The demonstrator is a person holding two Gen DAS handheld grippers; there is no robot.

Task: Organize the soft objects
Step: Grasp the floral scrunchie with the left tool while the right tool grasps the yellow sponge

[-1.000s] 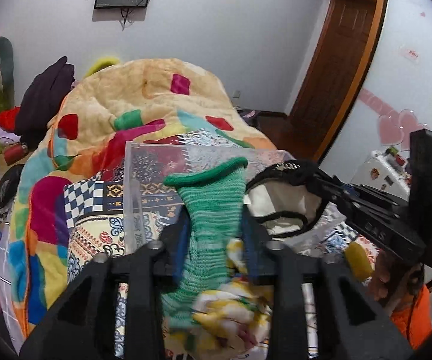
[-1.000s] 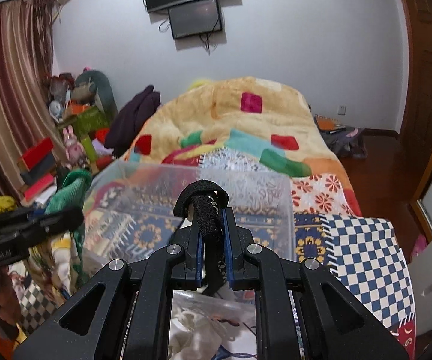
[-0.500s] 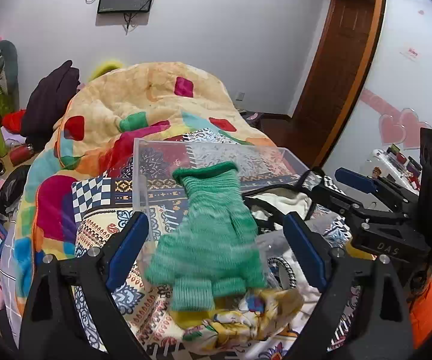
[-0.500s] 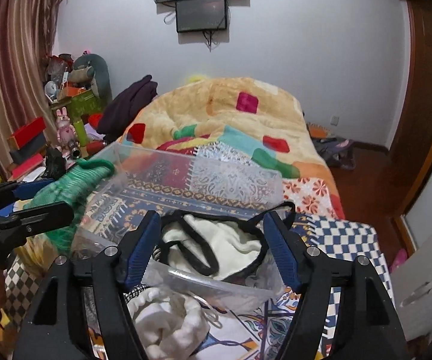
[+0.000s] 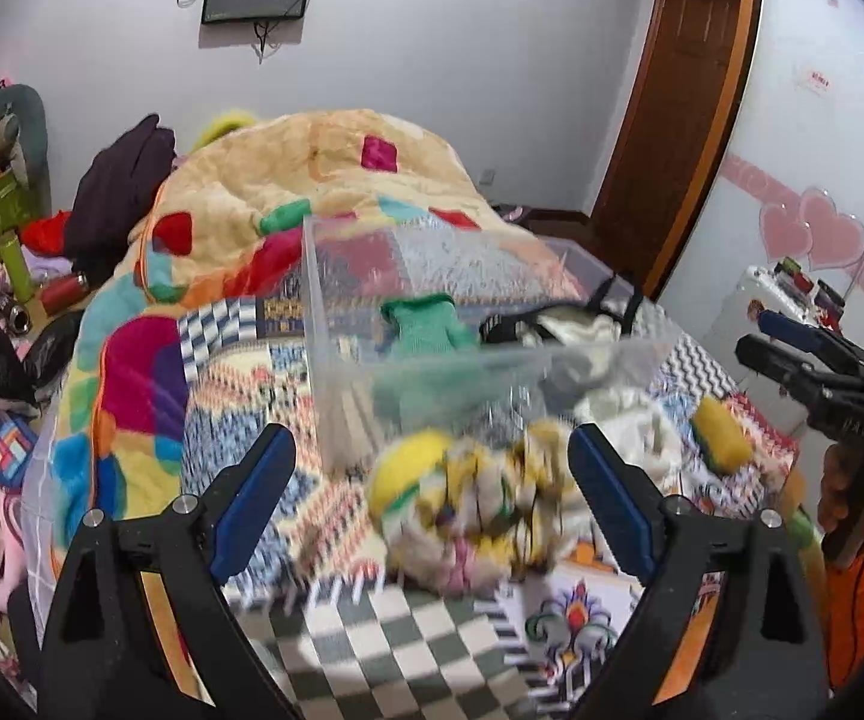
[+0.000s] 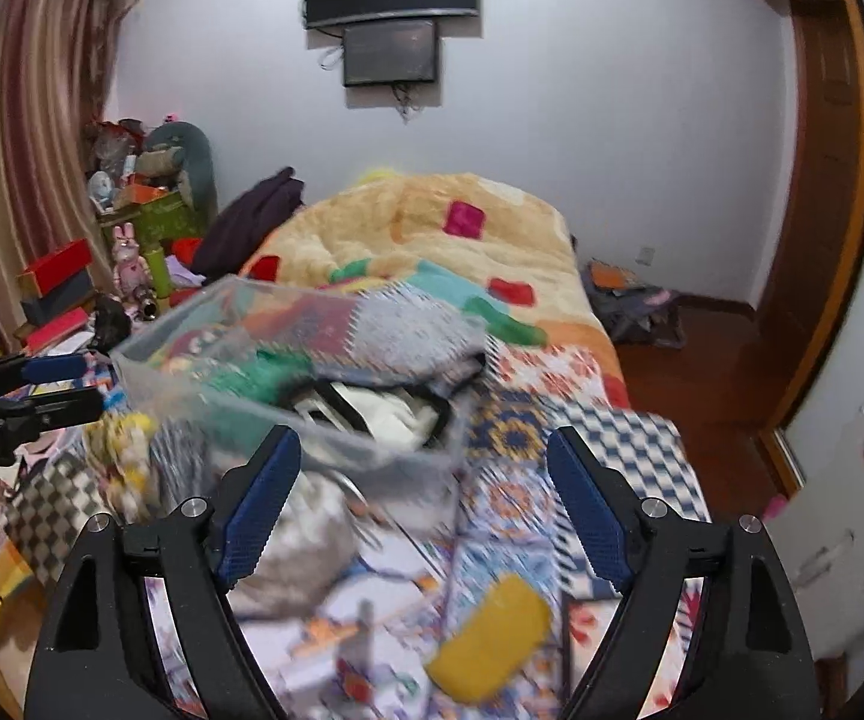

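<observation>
A clear plastic bin (image 5: 336,360) (image 6: 204,330) stands on the bed. In it lie a green knit glove (image 5: 426,330) (image 6: 264,372) and a cream item with black trim (image 5: 576,324) (image 6: 384,408). My left gripper (image 5: 432,492) is open and empty, in front of the bin, with a yellow patterned cloth bundle (image 5: 480,510) between its fingers' line of sight. My right gripper (image 6: 420,510) is open and empty, in front of the bin. A yellow sponge-like item (image 6: 492,648) (image 5: 720,426) and a pale cloth (image 6: 306,546) lie on the bed near it.
The bed carries a patchwork quilt (image 5: 132,372) and a beige blanket (image 6: 420,222). Cluttered shelves with toys and boxes (image 6: 132,240) stand at the left. A wooden door (image 5: 672,108) is at the right. The other gripper shows at each view's edge (image 5: 816,372) (image 6: 24,396).
Both grippers opened and let go: the green glove and the black-trimmed item dropped into the bin. Both grippers have since drawn back from the bin.
</observation>
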